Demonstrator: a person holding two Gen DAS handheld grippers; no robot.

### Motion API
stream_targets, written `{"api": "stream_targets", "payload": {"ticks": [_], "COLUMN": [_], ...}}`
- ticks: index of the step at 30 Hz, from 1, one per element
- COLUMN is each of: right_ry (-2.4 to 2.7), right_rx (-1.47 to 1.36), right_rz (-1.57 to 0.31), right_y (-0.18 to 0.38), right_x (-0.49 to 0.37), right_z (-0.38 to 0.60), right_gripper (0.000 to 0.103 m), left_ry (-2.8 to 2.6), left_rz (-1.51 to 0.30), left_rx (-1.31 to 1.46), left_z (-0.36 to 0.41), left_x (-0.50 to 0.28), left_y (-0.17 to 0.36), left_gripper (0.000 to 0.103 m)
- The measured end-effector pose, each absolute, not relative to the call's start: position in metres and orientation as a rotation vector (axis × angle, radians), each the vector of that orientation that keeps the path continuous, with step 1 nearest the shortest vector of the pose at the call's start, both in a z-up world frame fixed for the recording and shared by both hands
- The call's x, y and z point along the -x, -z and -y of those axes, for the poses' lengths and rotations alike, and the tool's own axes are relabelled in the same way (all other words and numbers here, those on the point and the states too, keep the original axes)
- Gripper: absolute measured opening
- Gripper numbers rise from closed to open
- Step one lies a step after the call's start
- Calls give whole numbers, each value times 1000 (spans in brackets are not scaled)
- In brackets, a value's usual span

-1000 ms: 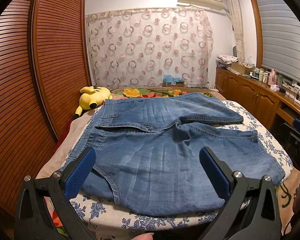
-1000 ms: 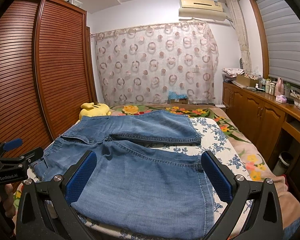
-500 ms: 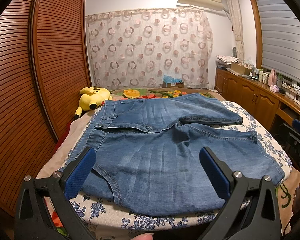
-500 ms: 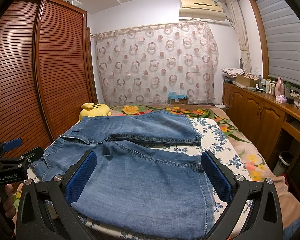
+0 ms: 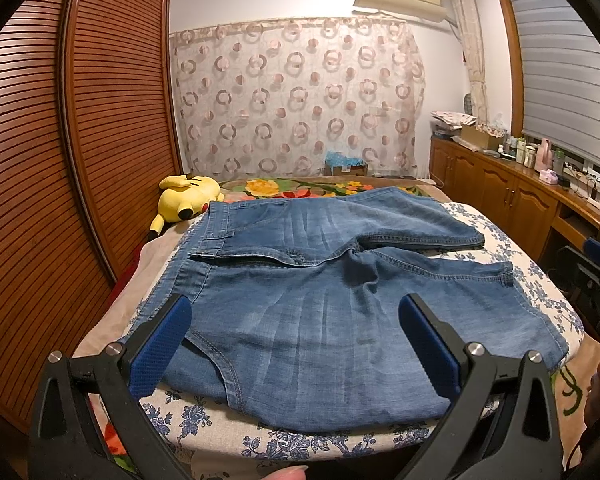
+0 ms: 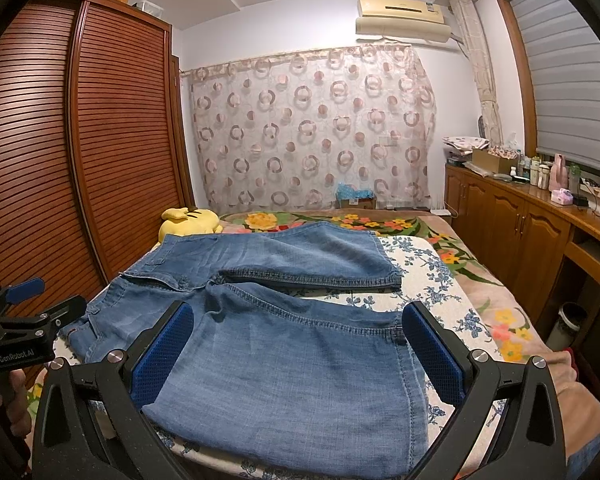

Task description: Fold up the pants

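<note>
Looking along the left hand-held gripper [image 5: 294, 338], almost nothing separates this moment from a second ago: the blue pads sit as wide apart as before, empty, poised above the near waist end of the pants [image 5: 340, 300]. The pants lie spread flat on the bed [image 5: 300, 446], waistband toward the wooden wardrobe [image 5: 80, 140], both short legs reaching away from it, the far leg lying closer to the yellow plush toy [image 5: 186, 200]. That stillness suggests the first fold has not begun; the denim shows no lifted edge and no crease from handling. A fingertip at the bottom edge is cut off, and the other tool is only a dark sliver at the edge farthest from the wardrobe.

From the right wrist view, the right hand-held gripper [image 6: 298, 344] is likewise spread open and holding nothing, hovering over the hem end of the near leg, unchanged from the earlier pictures. The left tool shows on the wardrobe side, gripped by a partly cropped hand [image 6: 4, 396]. The near hem runs under the gripper frame, so its corner is hidden, and whether either gripper touches the cloth cannot be told. My guess is both grippers must drop and close on the near edge.
</note>
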State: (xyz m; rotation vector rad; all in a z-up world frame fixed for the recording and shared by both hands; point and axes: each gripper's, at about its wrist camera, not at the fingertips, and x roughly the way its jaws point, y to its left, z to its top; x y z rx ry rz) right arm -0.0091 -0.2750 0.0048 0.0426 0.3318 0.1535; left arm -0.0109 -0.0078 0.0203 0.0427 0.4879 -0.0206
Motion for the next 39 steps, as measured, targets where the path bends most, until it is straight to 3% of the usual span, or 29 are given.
{"api": "stream_targets", "payload": {"ticks": [21,30,39], "right_ry": [-165,-181,-187], "right_rx": [-38,5,36], "right_rz": [-335,-379,-472], "right_y": [-1,6,13], "right_x": [6,-8,-25], "right_z": [278,285,292], "right_gripper": [103,103,90], "left_ry": [29,7,-6], "left_rz": [-505,-591,-655], "left_rx": [-48,-49,-72], "left_z": [10,-19,-61], "left_x": [10,-16,-31], "left_y": [-23,7,26], "left_gripper": [103,103,103]}}
